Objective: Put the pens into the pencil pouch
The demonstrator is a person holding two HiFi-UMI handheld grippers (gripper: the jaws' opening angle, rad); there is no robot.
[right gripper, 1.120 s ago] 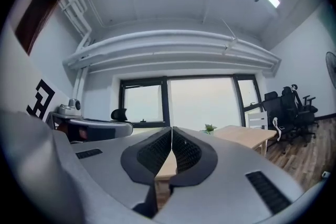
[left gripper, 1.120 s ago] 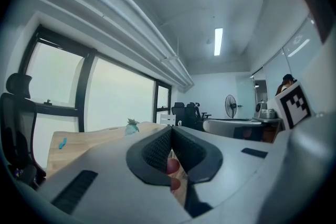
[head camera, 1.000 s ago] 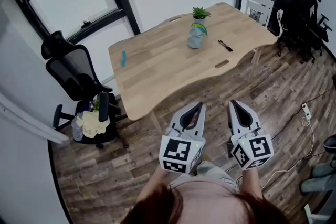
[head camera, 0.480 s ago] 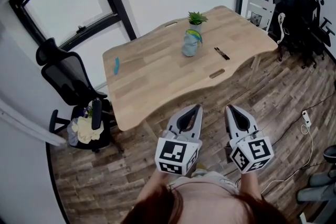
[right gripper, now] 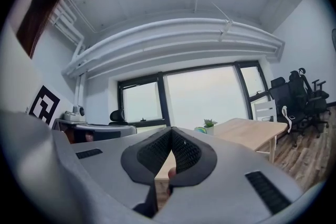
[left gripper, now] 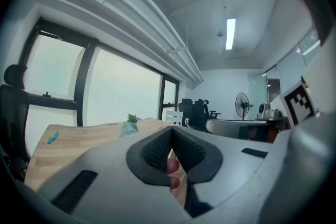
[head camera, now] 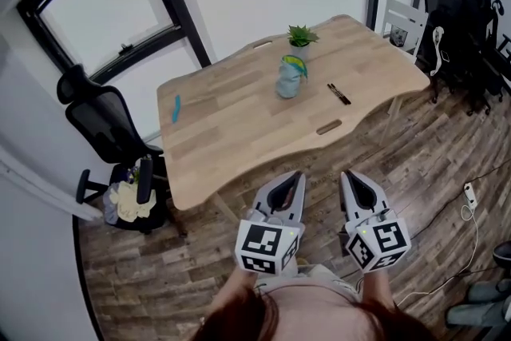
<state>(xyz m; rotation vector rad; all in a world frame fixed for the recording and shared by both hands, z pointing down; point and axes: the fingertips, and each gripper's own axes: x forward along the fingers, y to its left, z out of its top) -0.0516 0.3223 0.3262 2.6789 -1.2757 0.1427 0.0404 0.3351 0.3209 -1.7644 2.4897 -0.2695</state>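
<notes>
Short of the table (head camera: 239, 120), the left gripper (head camera: 296, 175) and right gripper (head camera: 345, 175) have jaws pressed together (nothing held).

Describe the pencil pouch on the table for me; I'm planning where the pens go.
The pencil pouch is a soft-looking grey-blue bag standing upright near the middle of the wooden table, with a green and blue patch near its top. A small potted plant stands just behind it; black pens lie apart on its right.
</notes>
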